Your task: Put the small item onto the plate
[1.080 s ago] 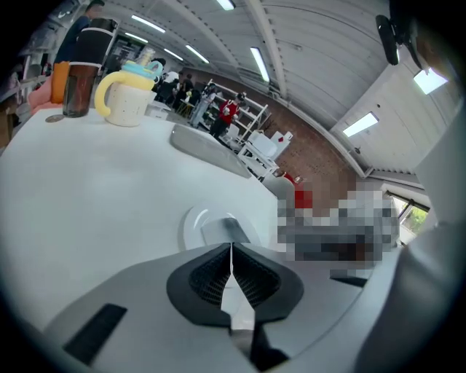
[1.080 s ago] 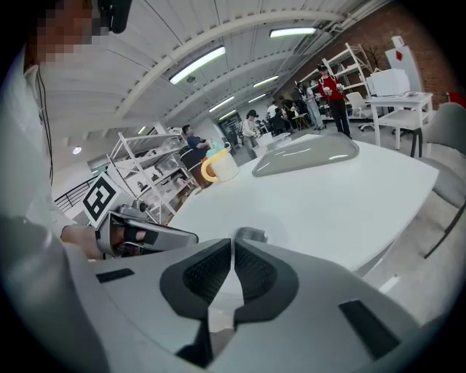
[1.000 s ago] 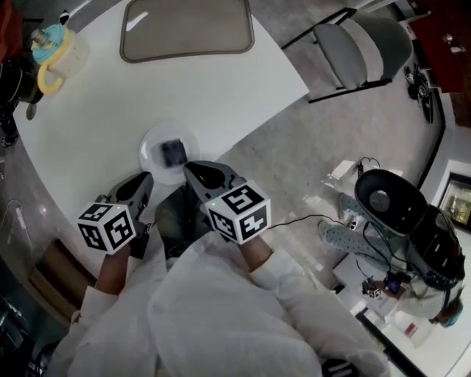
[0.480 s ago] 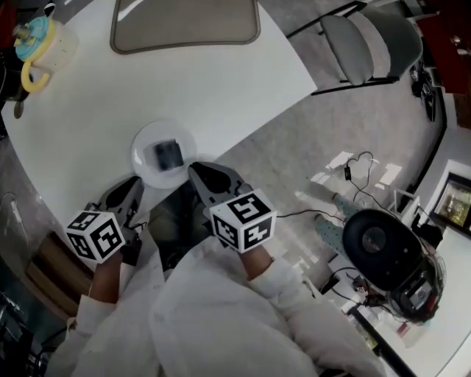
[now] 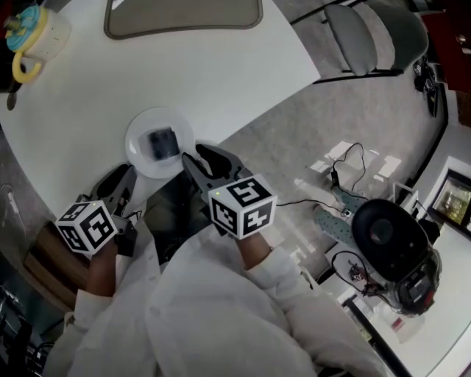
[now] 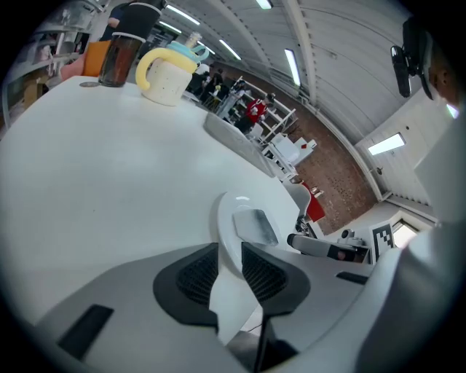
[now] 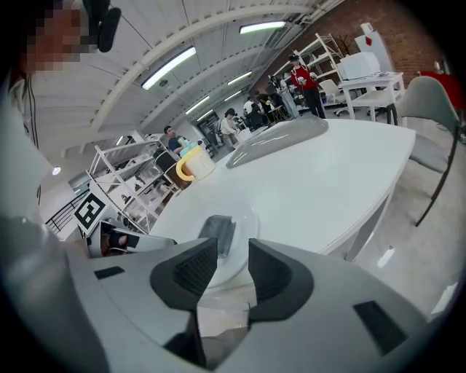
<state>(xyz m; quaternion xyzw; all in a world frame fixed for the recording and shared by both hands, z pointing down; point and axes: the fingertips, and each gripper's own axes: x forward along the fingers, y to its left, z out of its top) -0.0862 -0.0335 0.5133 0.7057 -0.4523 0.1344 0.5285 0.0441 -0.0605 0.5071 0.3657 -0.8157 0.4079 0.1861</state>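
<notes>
A small dark grey item (image 5: 162, 142) lies flat in the middle of a round white plate (image 5: 140, 156) near the white table's front edge. The item (image 6: 255, 226) and plate (image 6: 227, 218) show just past my left gripper (image 6: 229, 255). Past my right gripper (image 7: 231, 251), the item (image 7: 218, 232) shows again. Both grippers' jaws have just been opening and stand apart with nothing between the pads. In the head view the left gripper (image 5: 124, 175) sits at the plate's near left rim and the right gripper (image 5: 200, 156) at its near right rim.
A cream mug with a yellow handle and blue lid (image 5: 31, 35) stands at the table's far left, beside a dark tumbler (image 6: 120, 52). A grey mat (image 5: 184, 16) lies at the far side. A grey chair (image 5: 368, 40) stands right of the table. Cables and a black device (image 5: 386, 237) are on the floor.
Both grippers have sunk a little and rolled slightly, staying at the plate's near rim. The right gripper's fingers look spread wider. The item still lies on the plate.
</notes>
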